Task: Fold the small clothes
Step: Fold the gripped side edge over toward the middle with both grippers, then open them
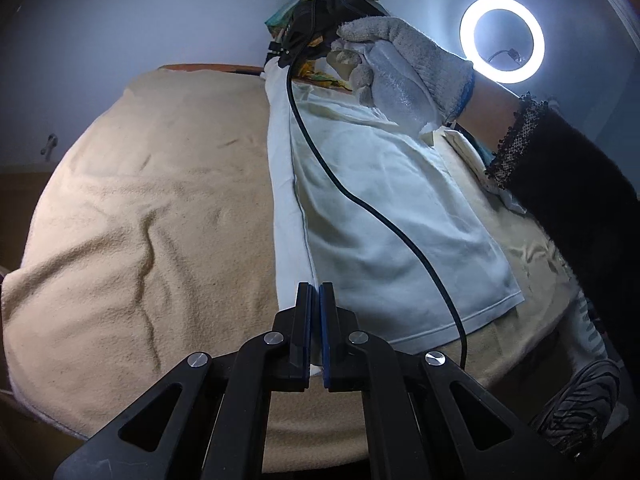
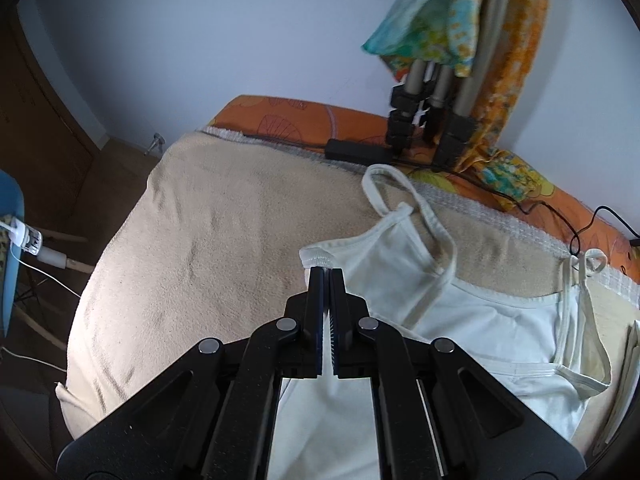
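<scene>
A white strappy top [image 1: 384, 216] lies on a beige blanket [image 1: 160, 208], with its left side folded over towards the middle. My left gripper [image 1: 315, 292] is shut on the folded edge of the top near the hem. My right gripper [image 2: 326, 276] is shut on the top [image 2: 472, 320] at its upper folded corner by the armhole. One shoulder strap [image 2: 400, 188] loops out over the blanket. In the left wrist view the gloved right hand [image 1: 400, 60] holds the other gripper up at the top's far end, with a black cable [image 1: 360, 200] trailing across the cloth.
A lit ring light [image 1: 502, 40] stands at the back right. Black tripod legs [image 2: 424, 120] and cables rest on an orange patterned sheet [image 2: 304, 116] at the bed's far edge. Colourful fabric [image 2: 460, 12] hangs above. A blue chair [image 2: 10, 248] stands left of the bed.
</scene>
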`<action>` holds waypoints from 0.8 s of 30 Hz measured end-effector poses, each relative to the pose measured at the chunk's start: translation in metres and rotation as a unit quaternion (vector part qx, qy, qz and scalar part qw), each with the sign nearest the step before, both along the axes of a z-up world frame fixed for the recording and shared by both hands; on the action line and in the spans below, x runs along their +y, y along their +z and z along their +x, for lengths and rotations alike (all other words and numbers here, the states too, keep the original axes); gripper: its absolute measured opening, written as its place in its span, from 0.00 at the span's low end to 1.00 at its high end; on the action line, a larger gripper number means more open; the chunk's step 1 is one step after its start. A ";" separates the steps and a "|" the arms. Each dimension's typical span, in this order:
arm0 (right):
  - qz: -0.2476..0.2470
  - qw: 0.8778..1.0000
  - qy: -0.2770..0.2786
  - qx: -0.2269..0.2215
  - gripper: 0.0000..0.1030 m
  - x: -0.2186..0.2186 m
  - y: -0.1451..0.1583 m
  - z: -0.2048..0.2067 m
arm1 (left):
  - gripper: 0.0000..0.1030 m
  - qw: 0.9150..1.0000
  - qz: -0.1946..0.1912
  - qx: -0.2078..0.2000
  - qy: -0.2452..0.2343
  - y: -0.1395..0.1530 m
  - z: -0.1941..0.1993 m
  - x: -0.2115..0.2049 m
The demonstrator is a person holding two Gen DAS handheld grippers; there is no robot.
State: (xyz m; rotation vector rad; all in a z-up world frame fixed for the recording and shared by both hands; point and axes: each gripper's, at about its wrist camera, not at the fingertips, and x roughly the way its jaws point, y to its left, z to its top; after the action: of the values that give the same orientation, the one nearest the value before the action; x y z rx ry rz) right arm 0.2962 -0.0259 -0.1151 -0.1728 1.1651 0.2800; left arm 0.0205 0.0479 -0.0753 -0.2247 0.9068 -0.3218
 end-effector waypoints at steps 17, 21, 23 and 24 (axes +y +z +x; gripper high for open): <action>0.025 0.999 -0.021 -0.013 0.03 -0.094 0.022 0.009 | 0.02 0.997 0.003 0.015 -0.069 -0.003 0.021 -0.088; 0.029 0.999 -0.025 -0.010 0.03 -0.107 0.011 0.011 | 0.02 0.997 -0.002 0.026 -0.073 -0.007 0.026 -0.097; 0.029 0.999 -0.028 -0.008 0.03 -0.111 0.004 0.014 | 0.02 0.997 -0.007 0.029 -0.074 -0.008 0.029 -0.102; 0.029 0.999 -0.029 -0.008 0.03 -0.112 0.001 0.016 | 0.02 0.997 -0.006 0.028 -0.077 -0.007 0.029 -0.104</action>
State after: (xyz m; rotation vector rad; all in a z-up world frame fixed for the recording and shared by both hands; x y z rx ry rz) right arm 0.3117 -0.1379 -0.1139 -0.0909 1.1430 0.2613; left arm 0.0499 -0.0557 -0.0822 -0.1765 0.9795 -0.4664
